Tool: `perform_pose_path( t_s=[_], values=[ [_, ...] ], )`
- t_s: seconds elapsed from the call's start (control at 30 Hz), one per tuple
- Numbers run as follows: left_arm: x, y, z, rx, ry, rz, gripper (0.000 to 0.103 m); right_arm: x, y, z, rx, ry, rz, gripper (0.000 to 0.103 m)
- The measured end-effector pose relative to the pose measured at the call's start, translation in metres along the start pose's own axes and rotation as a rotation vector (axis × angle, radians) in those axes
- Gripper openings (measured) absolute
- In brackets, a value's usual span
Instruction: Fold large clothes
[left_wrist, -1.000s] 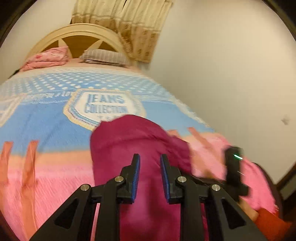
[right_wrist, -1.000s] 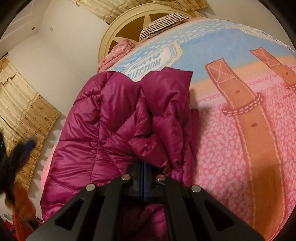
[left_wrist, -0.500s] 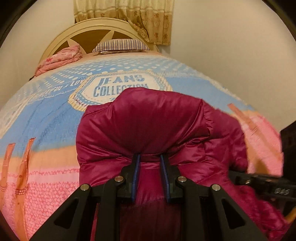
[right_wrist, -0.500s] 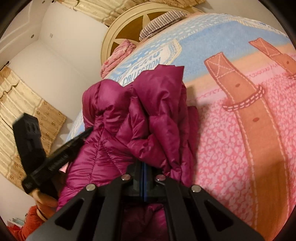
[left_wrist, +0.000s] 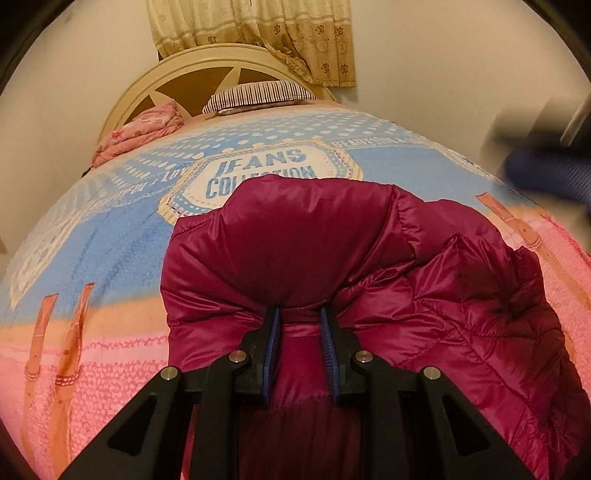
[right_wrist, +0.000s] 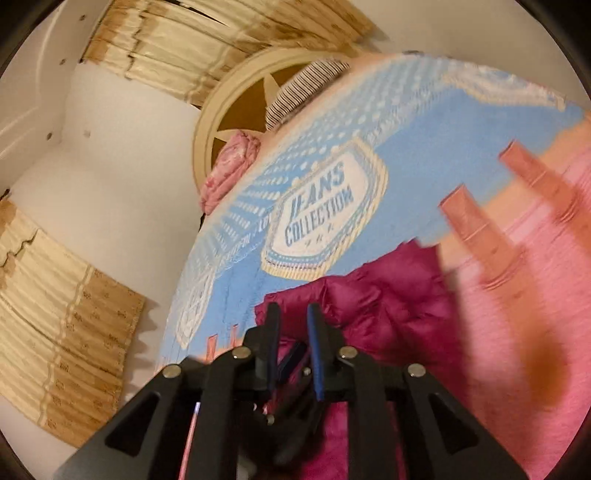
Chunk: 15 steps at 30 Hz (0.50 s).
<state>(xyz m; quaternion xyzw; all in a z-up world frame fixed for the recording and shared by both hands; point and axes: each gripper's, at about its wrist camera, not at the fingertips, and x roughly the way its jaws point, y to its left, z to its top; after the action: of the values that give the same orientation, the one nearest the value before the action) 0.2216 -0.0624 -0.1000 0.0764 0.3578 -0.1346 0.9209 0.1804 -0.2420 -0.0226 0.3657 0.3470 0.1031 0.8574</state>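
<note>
Magenta puffer jacket (left_wrist: 332, 266) bunched on bed blanket (left_wrist: 110, 236). Left gripper (left_wrist: 299, 325) part open, straddling quilted fold, not clamped. Right gripper (right_wrist: 291, 321) part open, holding nothing. Fabric looks slick, squishy, light; grab seam or hem, not puffy panel.

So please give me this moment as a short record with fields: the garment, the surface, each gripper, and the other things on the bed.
garment: magenta puffer jacket, bunched, lying on the bed
surface: blanket, blue and pink, printed JEANS COLLECTION
left gripper: fingers apart, jacket fabric between them, not clamped
right gripper: fingers apart, nothing gripped, above the jacket edge; view blurred
at headboard: striped pillow, folded pink cloth
wall: beige curtain
</note>
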Motion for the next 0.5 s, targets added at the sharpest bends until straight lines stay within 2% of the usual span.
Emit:
perform_pose_path(
  t_s=[0.1,0.2,0.3,0.4,0.5],
  values=[
    [0.001,0.003,0.000,-0.016,0.002,-0.020,0.023,0.045,-0.014,-0.011,-0.083,0.012,-0.237,0.020],
    [0.002,0.004,0.001,-0.027,0.006,-0.035,0.023,0.058,-0.046,-0.019,-0.067,0.019,-0.259,0.000],
    [0.002,0.003,0.002,-0.025,0.008,-0.038,0.024,0.066,-0.049,-0.025,-0.182,0.005,-0.287,0.000],
    [0.002,0.002,0.004,-0.024,0.016,-0.036,0.024,0.081,-0.042,-0.035,-0.321,0.006,-0.376,0.000],
    [0.001,0.005,0.008,-0.032,0.035,-0.061,0.024,0.091,-0.046,-0.034,-0.350,0.028,-0.420,0.000]
  ],
)
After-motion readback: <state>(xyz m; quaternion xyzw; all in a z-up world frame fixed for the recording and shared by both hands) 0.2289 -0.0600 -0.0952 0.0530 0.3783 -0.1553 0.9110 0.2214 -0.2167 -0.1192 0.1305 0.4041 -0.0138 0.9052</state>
